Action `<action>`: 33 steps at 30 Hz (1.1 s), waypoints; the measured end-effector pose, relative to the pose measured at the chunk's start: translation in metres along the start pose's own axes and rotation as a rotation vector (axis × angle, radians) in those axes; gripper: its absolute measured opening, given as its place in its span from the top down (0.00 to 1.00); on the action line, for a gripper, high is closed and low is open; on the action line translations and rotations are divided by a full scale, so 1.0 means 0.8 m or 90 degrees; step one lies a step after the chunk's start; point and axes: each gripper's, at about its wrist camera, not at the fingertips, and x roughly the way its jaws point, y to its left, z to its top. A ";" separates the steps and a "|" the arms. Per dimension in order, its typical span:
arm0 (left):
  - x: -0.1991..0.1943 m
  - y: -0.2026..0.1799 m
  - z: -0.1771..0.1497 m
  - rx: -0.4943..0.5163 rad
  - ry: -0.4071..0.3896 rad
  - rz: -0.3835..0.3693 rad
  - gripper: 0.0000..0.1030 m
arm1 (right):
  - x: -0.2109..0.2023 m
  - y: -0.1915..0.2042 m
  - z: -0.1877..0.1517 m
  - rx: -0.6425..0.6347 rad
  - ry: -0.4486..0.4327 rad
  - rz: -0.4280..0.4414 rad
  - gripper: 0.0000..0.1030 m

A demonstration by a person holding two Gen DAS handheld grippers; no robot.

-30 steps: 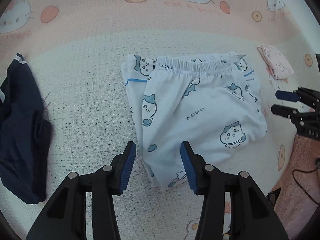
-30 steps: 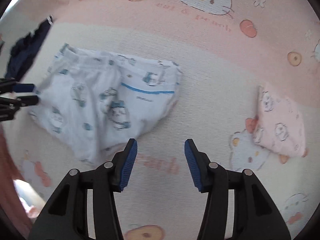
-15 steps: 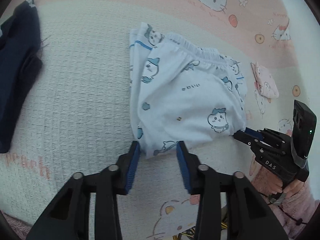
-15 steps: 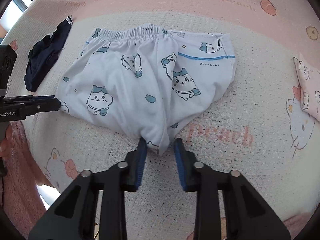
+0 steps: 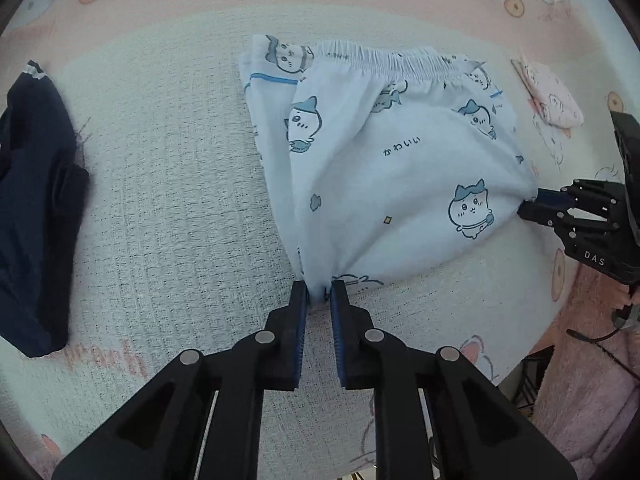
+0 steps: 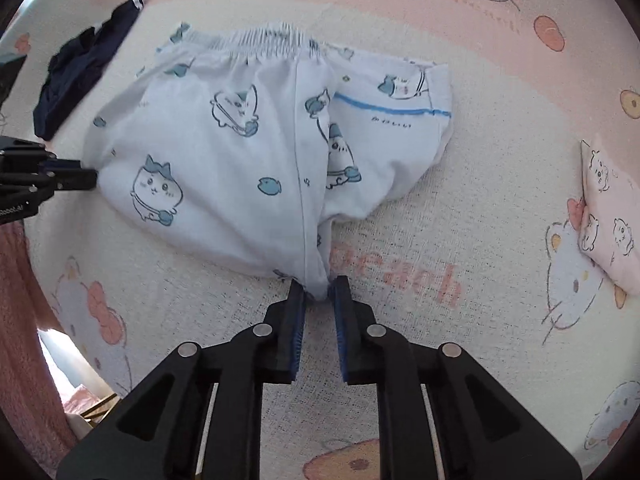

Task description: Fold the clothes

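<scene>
Garment: white pyjama shorts w/ blue cat-character print and gathered elastic waistband, lying part-folded on the bed, waistband at far edge, hem corners nearest the cameras.
Surface: cream waffle-weave blanket w/ pink border, cartoon cats and pink "peach" lettering.
L gripper: pointing steeply down; blue-padded fingers clamped on one near corner of the shorts, fabric bunched betw. the tips. Also seen in R wrist view at left edge, tips pinching the same corner.
R gripper: pointing steeply down; fingers pinched together on the other near corner, at the seam line, cloth gathered betw. the tips. Seen in L wrist view at right edge, tips on the fabric.
Fabric state: near edge drawn taut betw. the two gripped corners; folds radiate from each grip point.
Other items: dark navy garment crumpled on blanket, well apart on L gripper's side; small folded pink printed garment on R gripper's side, apart from the shorts.
Person: pink fleecy sleeve behind R gripper.
</scene>
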 end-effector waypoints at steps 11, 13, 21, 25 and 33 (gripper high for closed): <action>-0.015 -0.024 0.087 0.037 -0.130 -0.029 0.76 | -0.053 0.008 0.050 0.011 -0.096 -0.025 0.67; 0.013 -0.036 0.106 0.048 -0.102 -0.008 0.76 | -0.020 0.015 0.079 -0.008 -0.087 -0.015 0.67; 0.000 0.000 0.106 -0.001 -0.104 -0.031 0.74 | -0.022 -0.041 0.078 0.027 -0.060 -0.057 0.63; 0.000 -0.016 0.124 0.009 -0.145 -0.069 0.63 | -0.022 -0.029 0.107 0.050 -0.091 0.039 0.54; 0.015 -0.041 0.127 0.067 -0.143 -0.041 0.93 | 0.026 0.013 0.138 -0.003 -0.059 0.027 0.81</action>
